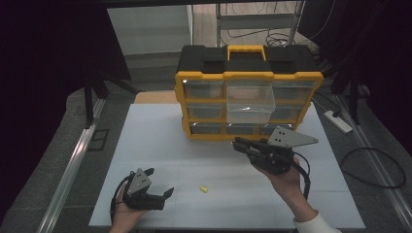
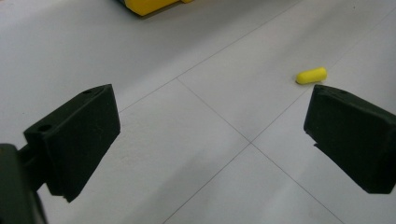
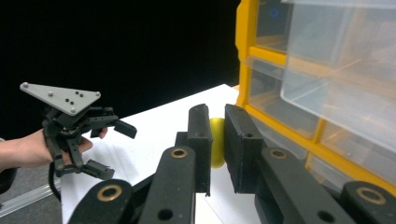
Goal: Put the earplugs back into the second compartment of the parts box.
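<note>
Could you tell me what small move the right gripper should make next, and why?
Probably carry it up over the pulled-out clear plastic drawer: the right gripper is shut on a small yellow foam earplug, just below that open drawer.

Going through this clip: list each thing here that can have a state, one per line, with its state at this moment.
Right gripper: shut on a yellow earplug, held up near the organizer.
Left gripper: open, nothing between its jaws, low over the table.
Second yellow earplug: lying loose on the table.
Drawer organizer: upright, handle on top.
Middle clear drawer: pulled out; contents cannot be told.
Other drawers: pushed in.
</note>
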Motion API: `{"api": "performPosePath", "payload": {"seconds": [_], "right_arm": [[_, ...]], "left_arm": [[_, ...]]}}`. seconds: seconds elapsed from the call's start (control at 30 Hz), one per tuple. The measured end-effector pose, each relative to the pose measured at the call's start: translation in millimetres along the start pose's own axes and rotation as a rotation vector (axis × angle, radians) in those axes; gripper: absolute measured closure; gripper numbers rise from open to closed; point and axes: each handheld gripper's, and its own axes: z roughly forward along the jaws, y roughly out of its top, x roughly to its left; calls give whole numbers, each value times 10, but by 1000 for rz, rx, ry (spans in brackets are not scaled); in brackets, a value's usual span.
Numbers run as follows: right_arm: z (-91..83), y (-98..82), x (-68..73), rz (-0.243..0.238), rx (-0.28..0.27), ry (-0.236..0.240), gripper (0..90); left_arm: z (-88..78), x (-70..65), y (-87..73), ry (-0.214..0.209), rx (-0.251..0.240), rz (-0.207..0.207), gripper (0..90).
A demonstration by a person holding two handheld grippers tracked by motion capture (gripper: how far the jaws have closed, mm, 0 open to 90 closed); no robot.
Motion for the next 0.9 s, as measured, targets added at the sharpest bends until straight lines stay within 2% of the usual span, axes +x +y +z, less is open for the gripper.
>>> {"api": "performPosePath", "payload": {"seconds": [0.6, 0.7, 0.9], "right_arm": [[-191, 159, -91, 24, -62, -30, 811], [-208, 216, -105, 33, -78, -31, 811], [-225, 421, -123, 8, -94, -55, 811]], "left_arm": [[-11, -1, 4, 2, -11, -10, 36], [-14, -1, 4, 1, -14, -12, 36], [-28, 9, -2, -1, -18, -15, 37]]}}
